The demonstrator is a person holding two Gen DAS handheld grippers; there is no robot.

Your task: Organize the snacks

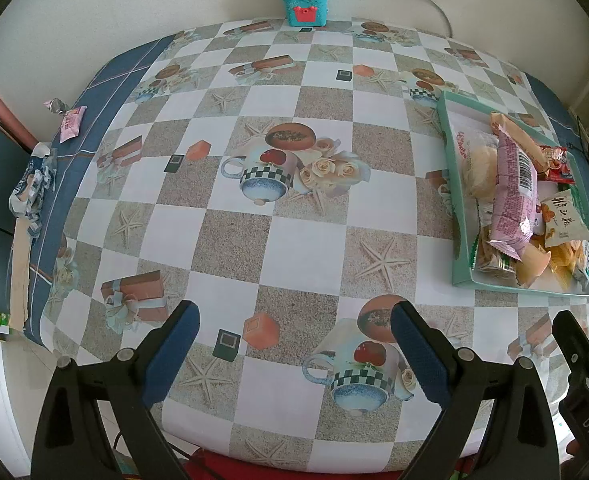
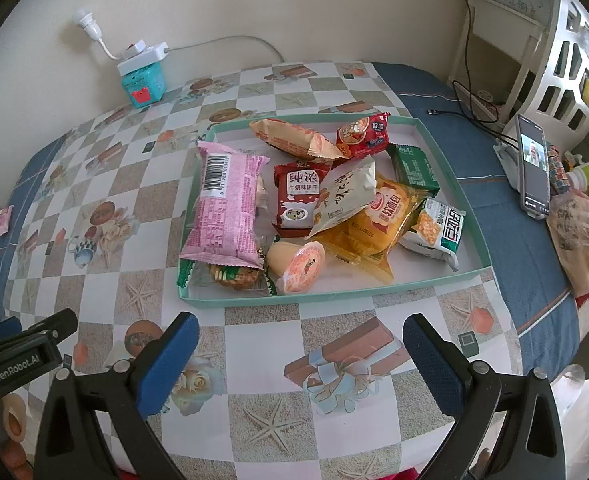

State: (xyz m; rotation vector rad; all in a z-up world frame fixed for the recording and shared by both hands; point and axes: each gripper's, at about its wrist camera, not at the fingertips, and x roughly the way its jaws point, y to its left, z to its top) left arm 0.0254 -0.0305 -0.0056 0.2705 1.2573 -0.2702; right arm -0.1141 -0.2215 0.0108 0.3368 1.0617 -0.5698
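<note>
A shallow teal tray (image 2: 334, 298) on the checkered tablecloth holds several snack packs: a pink wrapped pack (image 2: 226, 208), a red biscuit pack (image 2: 296, 200), a yellow bread pack (image 2: 378, 224) and a jelly cup (image 2: 300, 266). The tray also shows at the right of the left wrist view (image 1: 460, 240). A small pink snack (image 1: 71, 123) lies alone at the table's far left edge. My left gripper (image 1: 294, 332) is open and empty over the table's near side. My right gripper (image 2: 300, 344) is open and empty just in front of the tray.
A teal toy box (image 1: 304, 4) with a white power strip on it stands at the back wall. A crumpled wrapper (image 1: 34, 184) lies at the left edge. A phone on a stand (image 2: 532, 164) and a plastic bag (image 2: 578, 236) sit right of the tray.
</note>
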